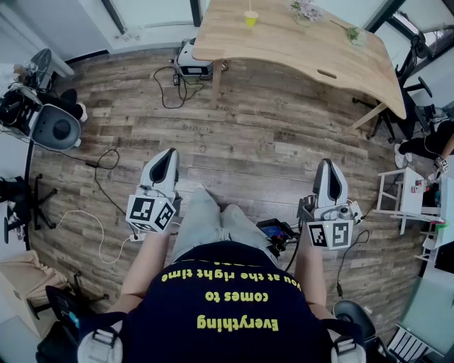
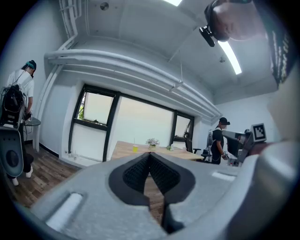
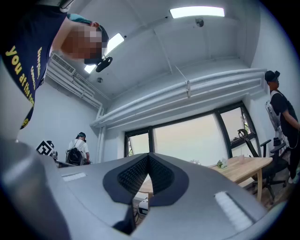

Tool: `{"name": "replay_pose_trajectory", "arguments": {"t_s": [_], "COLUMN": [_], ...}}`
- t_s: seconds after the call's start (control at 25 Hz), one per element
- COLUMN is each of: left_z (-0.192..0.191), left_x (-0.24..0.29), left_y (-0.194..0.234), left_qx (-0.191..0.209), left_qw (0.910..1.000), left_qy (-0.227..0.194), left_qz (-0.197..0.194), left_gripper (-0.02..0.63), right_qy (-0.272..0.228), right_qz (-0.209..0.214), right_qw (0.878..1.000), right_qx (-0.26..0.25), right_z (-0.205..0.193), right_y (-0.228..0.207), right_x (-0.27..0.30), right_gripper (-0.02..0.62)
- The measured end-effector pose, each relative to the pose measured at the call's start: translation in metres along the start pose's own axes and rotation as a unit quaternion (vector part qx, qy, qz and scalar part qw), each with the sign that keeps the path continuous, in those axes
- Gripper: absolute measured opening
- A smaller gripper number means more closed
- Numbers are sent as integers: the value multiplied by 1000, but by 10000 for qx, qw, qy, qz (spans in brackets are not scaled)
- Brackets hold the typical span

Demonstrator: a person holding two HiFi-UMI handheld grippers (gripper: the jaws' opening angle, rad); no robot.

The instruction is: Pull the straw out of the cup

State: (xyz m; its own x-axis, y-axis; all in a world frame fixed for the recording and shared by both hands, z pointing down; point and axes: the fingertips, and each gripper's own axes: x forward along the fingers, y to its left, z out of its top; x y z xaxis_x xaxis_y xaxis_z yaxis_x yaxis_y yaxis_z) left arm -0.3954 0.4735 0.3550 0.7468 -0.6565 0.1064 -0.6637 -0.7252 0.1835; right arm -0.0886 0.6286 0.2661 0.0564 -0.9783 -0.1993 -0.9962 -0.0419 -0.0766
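Note:
A small yellow cup (image 1: 250, 19) with a thin straw (image 1: 249, 6) standing in it sits on the far wooden table (image 1: 284, 42). In the left gripper view the cup (image 2: 135, 148) is tiny on the distant table (image 2: 126, 151). My left gripper (image 1: 167, 159) is held low near the person's left thigh, far from the table, jaws together and empty. My right gripper (image 1: 328, 172) hangs by the right thigh, jaws together and empty. Each gripper view shows its tips met: the left gripper (image 2: 150, 154) and the right gripper (image 3: 149, 155).
Small flower pots (image 1: 306, 10) stand on the table near the cup. Cables (image 1: 106, 174) trail over the wood floor between me and the table. A white rack (image 1: 401, 198) stands at right, office chairs (image 1: 415, 78) beyond the table. People stand at both sides of the room.

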Motion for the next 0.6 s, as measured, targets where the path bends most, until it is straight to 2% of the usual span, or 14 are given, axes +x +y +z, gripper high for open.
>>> {"name": "replay_pose_trajectory", "arguments": {"t_s": [0.44,0.6], "left_z": [-4,-4], "left_x": [-3,-2], "left_y": [-2,0], "left_qx": [23,-9], "left_qw": [10000,10000], "left_qy": [12,29], "left_qz": [31,65], "left_gripper": [1,0], "right_qy": [13,-18], "right_qz": [52,74], "right_qw": [10000,9996], "right_qx": [4,274], "right_z": [-3,-3], "right_y": [3,-1], "right_x": [-6,-6], "right_gripper": [6,6]}}
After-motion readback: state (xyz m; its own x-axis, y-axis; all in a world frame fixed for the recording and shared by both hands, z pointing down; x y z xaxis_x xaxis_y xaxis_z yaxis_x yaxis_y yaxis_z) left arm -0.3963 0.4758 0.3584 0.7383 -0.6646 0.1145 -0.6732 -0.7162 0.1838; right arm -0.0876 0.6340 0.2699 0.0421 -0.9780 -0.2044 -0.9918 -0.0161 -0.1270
